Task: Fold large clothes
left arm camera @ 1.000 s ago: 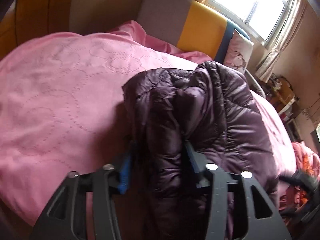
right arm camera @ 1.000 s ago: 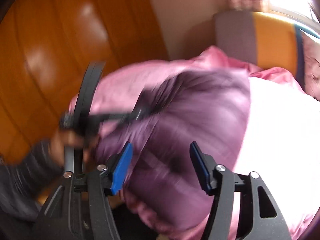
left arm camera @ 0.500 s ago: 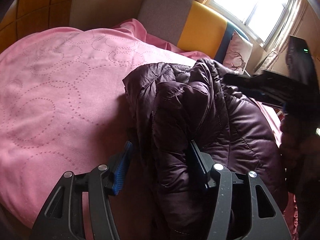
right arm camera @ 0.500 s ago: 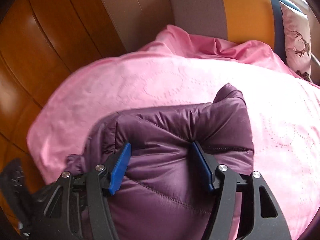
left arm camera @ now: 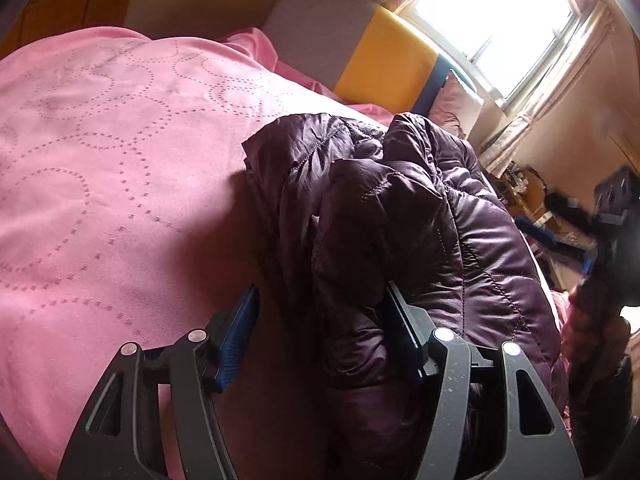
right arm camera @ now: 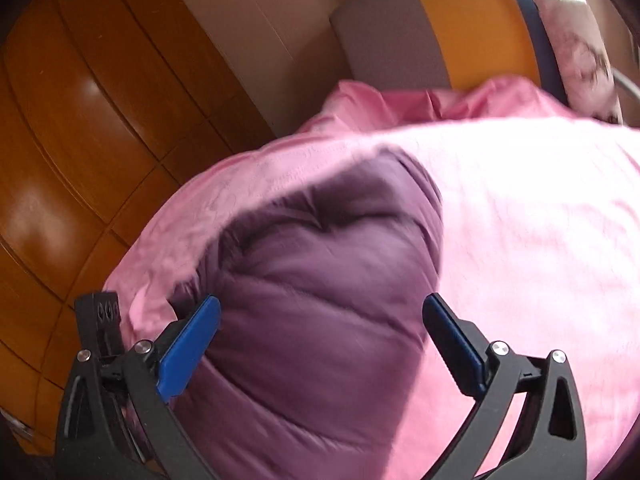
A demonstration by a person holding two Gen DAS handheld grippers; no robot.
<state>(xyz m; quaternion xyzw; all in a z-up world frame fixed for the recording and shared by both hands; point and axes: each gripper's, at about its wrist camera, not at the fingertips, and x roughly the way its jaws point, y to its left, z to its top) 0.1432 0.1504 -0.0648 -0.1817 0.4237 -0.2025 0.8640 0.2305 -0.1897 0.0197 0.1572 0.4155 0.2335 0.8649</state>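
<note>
Daylight from one side, fisheye bend on both my views.
Window (left arm camera: 496, 20) blown out white; my left view is sharp, my right one motion-blurred, glare on wardrobe (right arm camera: 60, 140), corners dark.

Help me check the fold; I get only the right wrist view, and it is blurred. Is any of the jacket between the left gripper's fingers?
Observer: Yes. A bunched fold of the purple jacket lies between the fingers of the left gripper. Its jaws are opening, and only the finger on the right of the left wrist view is against the cloth.
Operator: Does the jacket lie flat on that side?
Observer: No. It is heaped in rumpled, overlapping layers on the pink blanket.
</note>
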